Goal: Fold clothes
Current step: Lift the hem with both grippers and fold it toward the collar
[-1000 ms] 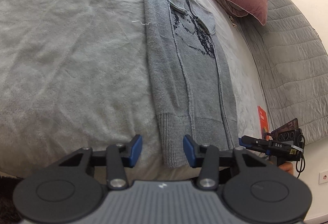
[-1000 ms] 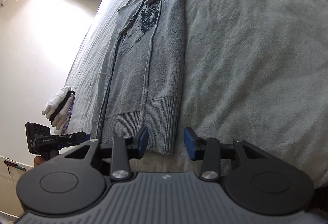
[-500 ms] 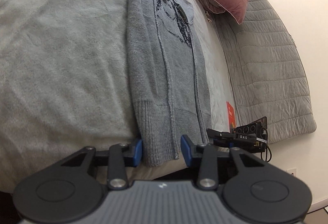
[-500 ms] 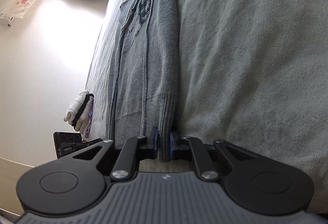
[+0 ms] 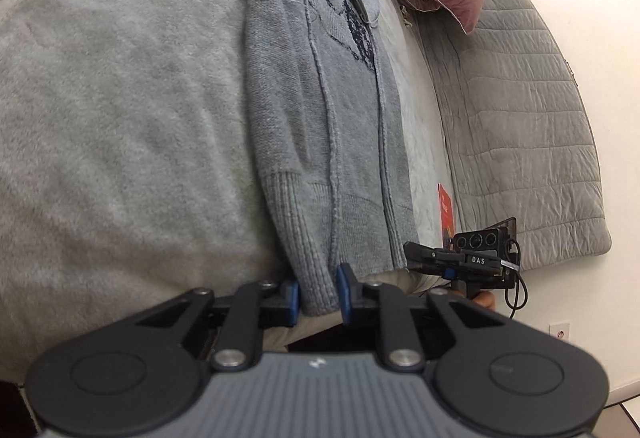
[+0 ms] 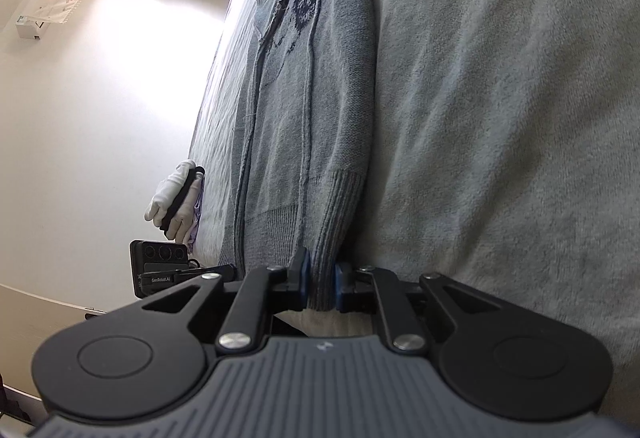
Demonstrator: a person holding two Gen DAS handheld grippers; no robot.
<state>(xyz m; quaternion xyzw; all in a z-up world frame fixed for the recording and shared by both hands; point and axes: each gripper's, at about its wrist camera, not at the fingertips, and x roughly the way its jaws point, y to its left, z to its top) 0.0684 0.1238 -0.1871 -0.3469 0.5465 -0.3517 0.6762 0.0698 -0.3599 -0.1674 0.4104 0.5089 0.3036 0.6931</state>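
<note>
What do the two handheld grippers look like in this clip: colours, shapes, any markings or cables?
Both match. The left gripper and the right gripper have black linkage arms with silver pivot screws, round black side housings, blue finger pads and a ribbed grey body with a small white logo. Seen from outside, each carries a black camera block; the right one's reads DAS and trails a black cable.

Sweater (image 5: 320,125) neckline runs beyond the frame's top edge.
</note>
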